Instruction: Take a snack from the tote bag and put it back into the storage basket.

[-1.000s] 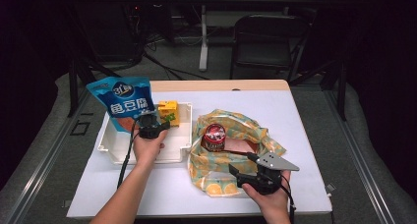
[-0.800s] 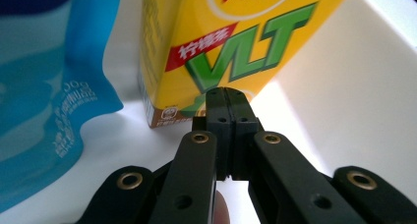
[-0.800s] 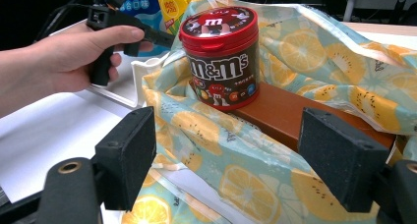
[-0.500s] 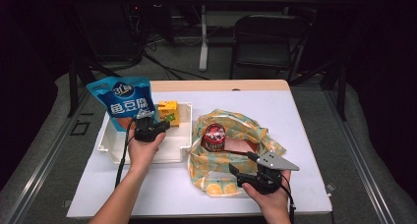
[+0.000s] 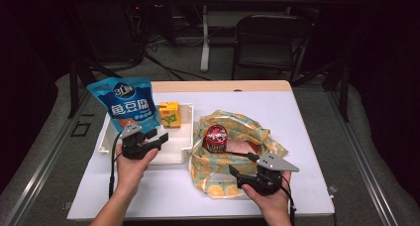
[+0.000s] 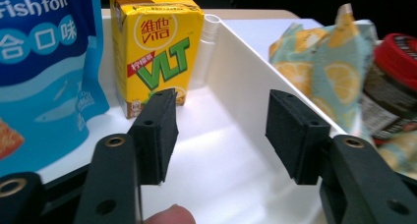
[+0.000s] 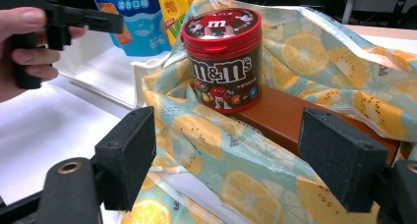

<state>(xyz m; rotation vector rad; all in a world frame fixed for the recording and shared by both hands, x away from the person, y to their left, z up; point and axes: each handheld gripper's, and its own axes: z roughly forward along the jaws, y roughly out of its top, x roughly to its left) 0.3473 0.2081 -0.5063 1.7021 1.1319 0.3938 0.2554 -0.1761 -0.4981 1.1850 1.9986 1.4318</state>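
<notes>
Yellow drink carton (image 5: 169,113) stands upright at the far end of the white tray (image 5: 184,151), just beside the blue snack pouch (image 5: 127,103); in the high view the left gripper (image 5: 159,138) hovers over the tray's near half, jaws spread and holding nothing, the carton beyond its tips. To the tray's right, the right gripper (image 5: 242,165) rests at the near edge of the lemon-print bag (image 5: 242,127), which holds a red-lidded candy tub (image 5: 216,138).

From the left gripper view, the left gripper (image 6: 221,128) is wide open, with the carton (image 6: 156,42) ahead and left of the gap, apart from both pads. This looks like the approach to picking the carton: the next move calls for advancing and swinging left until the pads straddle it.

From the right gripper view, the right gripper (image 7: 246,160) gapes wide, empty, over the bag (image 7: 314,62), with the tub (image 7: 223,57) ahead on a brown box (image 7: 295,111).
</notes>
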